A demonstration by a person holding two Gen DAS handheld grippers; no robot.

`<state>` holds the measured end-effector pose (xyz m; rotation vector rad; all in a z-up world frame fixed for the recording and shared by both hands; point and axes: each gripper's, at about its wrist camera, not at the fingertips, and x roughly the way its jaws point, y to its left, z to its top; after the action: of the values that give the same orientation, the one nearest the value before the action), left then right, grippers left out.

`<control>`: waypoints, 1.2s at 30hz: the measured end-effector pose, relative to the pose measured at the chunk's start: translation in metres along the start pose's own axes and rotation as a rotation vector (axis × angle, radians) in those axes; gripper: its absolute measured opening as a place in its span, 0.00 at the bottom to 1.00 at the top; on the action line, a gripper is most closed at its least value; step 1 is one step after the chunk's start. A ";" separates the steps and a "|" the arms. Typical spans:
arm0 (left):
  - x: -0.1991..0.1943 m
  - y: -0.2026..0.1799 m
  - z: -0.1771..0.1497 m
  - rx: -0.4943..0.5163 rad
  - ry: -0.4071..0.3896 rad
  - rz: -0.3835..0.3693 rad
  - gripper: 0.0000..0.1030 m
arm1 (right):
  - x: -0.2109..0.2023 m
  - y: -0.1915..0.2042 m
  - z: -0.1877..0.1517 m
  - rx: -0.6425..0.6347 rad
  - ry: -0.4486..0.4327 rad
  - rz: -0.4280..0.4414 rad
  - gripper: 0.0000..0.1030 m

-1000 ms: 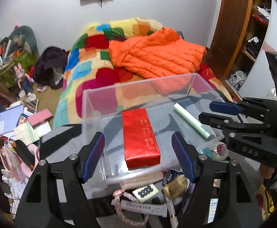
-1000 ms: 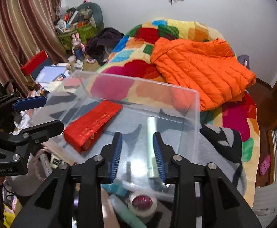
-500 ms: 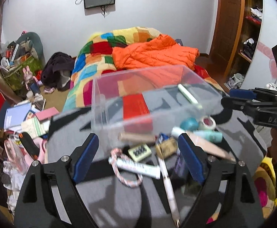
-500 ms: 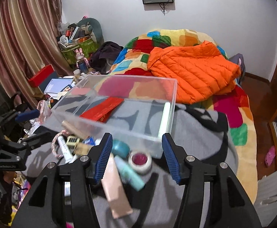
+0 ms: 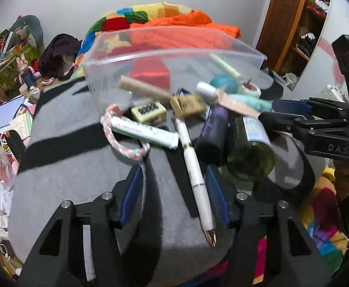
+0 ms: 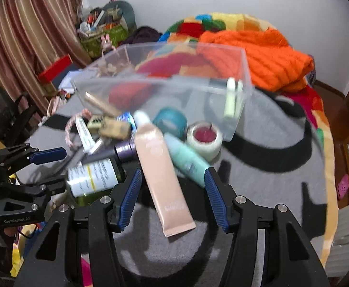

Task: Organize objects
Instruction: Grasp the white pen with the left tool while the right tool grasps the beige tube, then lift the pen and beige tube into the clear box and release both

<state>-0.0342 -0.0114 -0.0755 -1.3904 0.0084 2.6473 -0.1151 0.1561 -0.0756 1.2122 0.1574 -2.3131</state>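
A clear plastic bin stands on the grey cloth and holds a red box and a pale green stick. In front of it lies a pile: a white pen, a white tube, a rope ring, a green bottle. My left gripper is open low over the cloth, its jaws either side of the pen. My right gripper is open astride a beige tube, beside a mint bottle and tape roll.
The bin backs onto a bed with a colourful quilt and an orange jacket. Clutter and books lie on the floor at the left. A wooden shelf unit stands at the right.
Both grippers have pulled back from over the bin and dropped low toward the pile in front of it. The right jaws have opened wider.
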 end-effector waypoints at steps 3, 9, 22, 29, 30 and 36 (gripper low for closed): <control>0.002 -0.007 -0.003 0.026 -0.029 0.033 0.43 | 0.006 -0.003 -0.004 0.001 0.010 -0.002 0.48; -0.004 -0.012 -0.009 0.068 -0.055 0.032 0.10 | -0.002 -0.004 -0.012 -0.017 -0.003 0.024 0.26; -0.035 0.026 -0.038 -0.003 -0.030 -0.022 0.10 | -0.030 -0.023 -0.049 -0.032 0.062 0.029 0.14; -0.020 0.019 -0.023 0.024 -0.026 -0.007 0.11 | -0.040 -0.018 -0.024 -0.049 -0.013 0.069 0.38; -0.018 0.019 -0.022 0.028 -0.025 -0.006 0.11 | -0.037 -0.014 -0.019 -0.064 -0.017 0.059 0.38; -0.008 0.019 -0.011 0.029 -0.030 -0.007 0.11 | -0.002 -0.005 -0.003 -0.099 0.036 0.017 0.38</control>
<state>-0.0237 -0.0321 -0.0765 -1.3393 0.0377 2.6510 -0.1139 0.1621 -0.0766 1.2014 0.2696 -2.2425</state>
